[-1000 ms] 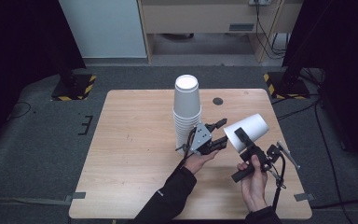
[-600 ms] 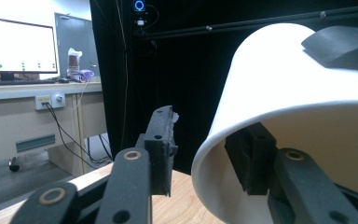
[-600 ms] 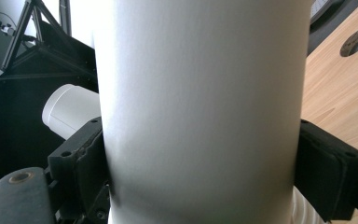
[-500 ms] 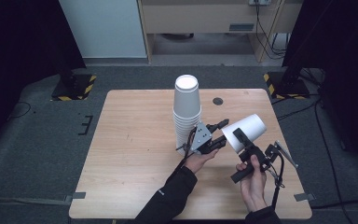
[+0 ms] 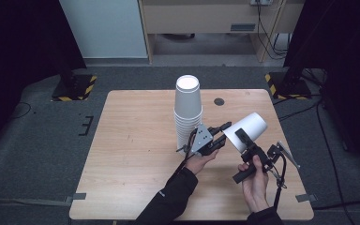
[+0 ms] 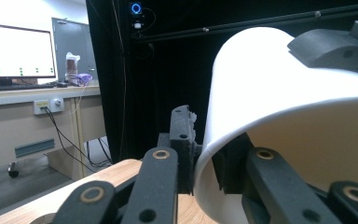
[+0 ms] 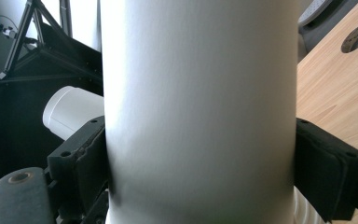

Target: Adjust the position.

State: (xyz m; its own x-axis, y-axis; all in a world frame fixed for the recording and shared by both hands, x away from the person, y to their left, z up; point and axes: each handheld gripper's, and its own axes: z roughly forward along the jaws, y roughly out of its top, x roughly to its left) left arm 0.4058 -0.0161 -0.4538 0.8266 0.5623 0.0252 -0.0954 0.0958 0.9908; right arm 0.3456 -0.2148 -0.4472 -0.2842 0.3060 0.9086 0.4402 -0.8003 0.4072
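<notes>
A white paper cup (image 5: 252, 124) is held tilted above the table, its mouth toward my left gripper, and my right gripper (image 5: 243, 138) is shut on its body. In the right gripper view the cup (image 7: 196, 107) sits between the two pads (image 7: 326, 182). My left gripper (image 5: 225, 133) meets the cup's rim; its jaws have just been closing. In the left gripper view one jaw is outside the cup (image 6: 279, 93) and the other inside, pinching the wall at my left gripper (image 6: 205, 154). A tall stack of white cups (image 5: 188, 108) stands upside down just behind.
The wooden table (image 5: 131, 140) has a small dark round hole (image 5: 219, 101) near its far edge. The stack (image 7: 70, 112) shows behind the held cup in the right gripper view. Yellow-black stand feet (image 5: 72, 89) rest on the floor beyond the table.
The left gripper's jaws have narrowed onto the cup's rim. Both hands and the cup have stayed where they were.
</notes>
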